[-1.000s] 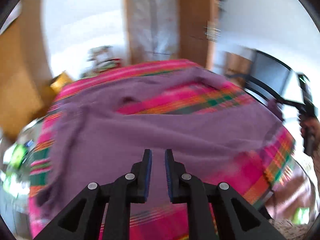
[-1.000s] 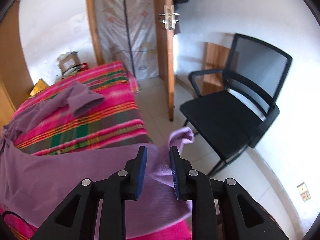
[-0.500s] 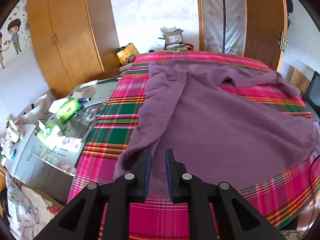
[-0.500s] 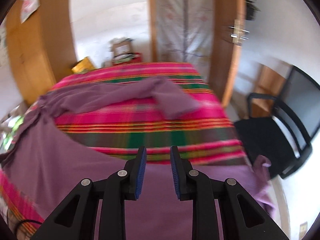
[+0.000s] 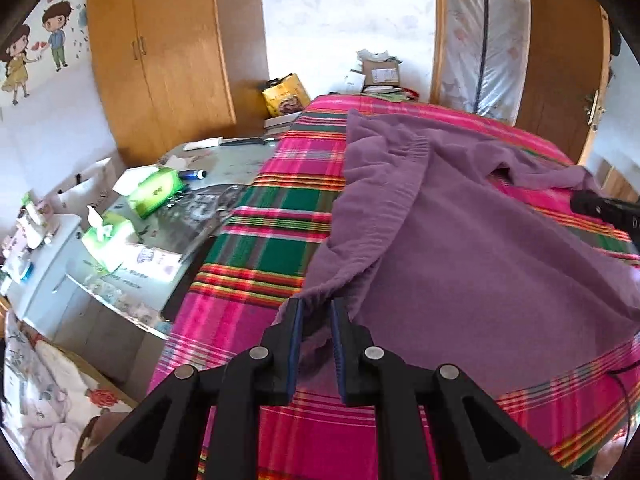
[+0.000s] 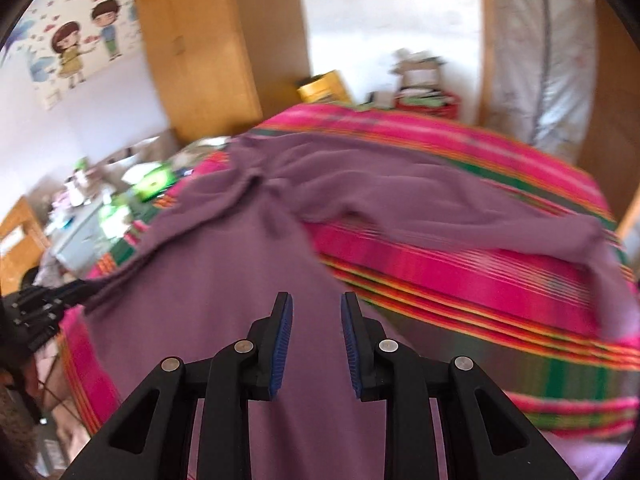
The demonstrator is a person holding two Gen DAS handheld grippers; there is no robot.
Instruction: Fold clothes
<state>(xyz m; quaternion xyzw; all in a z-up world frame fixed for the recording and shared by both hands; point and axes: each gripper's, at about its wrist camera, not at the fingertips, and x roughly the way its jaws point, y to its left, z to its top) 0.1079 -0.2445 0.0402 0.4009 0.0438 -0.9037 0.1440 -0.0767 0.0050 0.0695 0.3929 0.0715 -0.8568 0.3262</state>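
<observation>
A purple long-sleeved garment (image 5: pixel 480 260) lies spread on a bed with a pink and green plaid cover (image 5: pixel 280 248). My left gripper (image 5: pixel 316 306) is at the garment's near left corner, shut on a bunched bit of its hem. A taut ridge of cloth runs up from the jaws. In the right wrist view the same garment (image 6: pixel 224 280) fills the middle, and one sleeve (image 6: pixel 460 216) stretches right across the cover. My right gripper (image 6: pixel 316 300) hovers over the garment's body, pads apart, flat cloth showing between them. The left gripper (image 6: pixel 44 308) shows at that view's left edge.
A glass-topped side table (image 5: pixel 224 160) with green tissue packs (image 5: pixel 154 190) stands left of the bed, with a white cabinet (image 5: pixel 40 280) nearer me. A wooden wardrobe (image 5: pixel 168 48) and a door (image 5: pixel 560 60) line the far wall. Boxes (image 5: pixel 376 72) sit beyond the bed's far end.
My left gripper moved from the middle of the hem to the left corner, where cloth now sits in its jaws. The right gripper swung left, away from the chair and the hanging sleeve.
</observation>
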